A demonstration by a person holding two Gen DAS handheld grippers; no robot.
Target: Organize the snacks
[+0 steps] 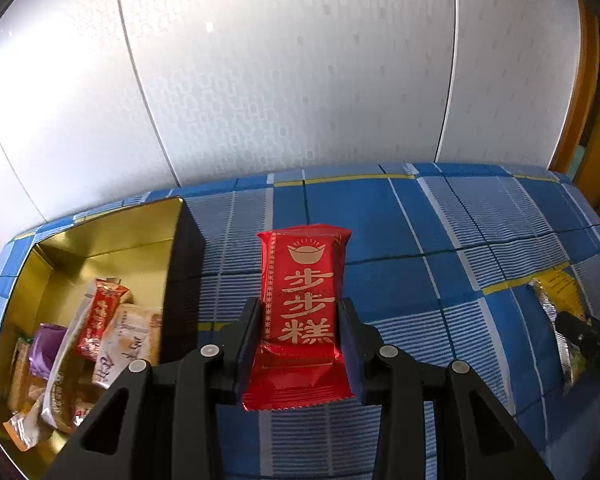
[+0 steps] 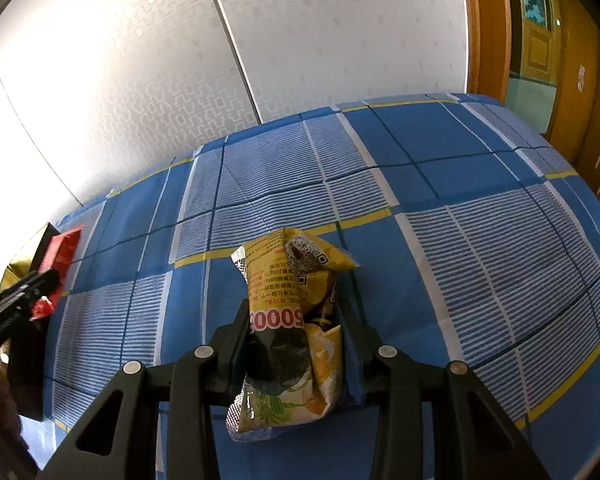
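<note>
Two packets in play, one per gripper. Left gripper [image 1: 300, 320] is clamped on the red packet [image 1: 302, 304], fingers pinching its long sides around mid-height, packet upright and sticking out forward past the tips. Right gripper [image 2: 294, 332] is clamped on the yellow packet [image 2: 296, 320], which looks crumpled and partly folded between the fingers.

Both are held above the blue checked cloth [image 1: 440, 240]; I can't tell whether either bottom edge touches it.

Gold tin [image 1: 100, 236] sits at the cloth's left edge, close to its far left corner. It already holds several wrapped snacks [image 1: 100, 332] piled toward its near end; far end is bare.

Red packet is just right of the tin's right wall, so my guess is it goes in first.

How I'd do it:
- lift enough for the packet's bottom edge to clear the tin wall, then go left
- aim for the bare far end, not the pile
- tilt it flat before letting go, or it'll lean against the pile
- release low, foil is slippery

Yellow packet is well right of the tin, near the middle of the cloth. Hold it back until the left gripper clears, otherwise they'll crowd each other over the tin.
</note>
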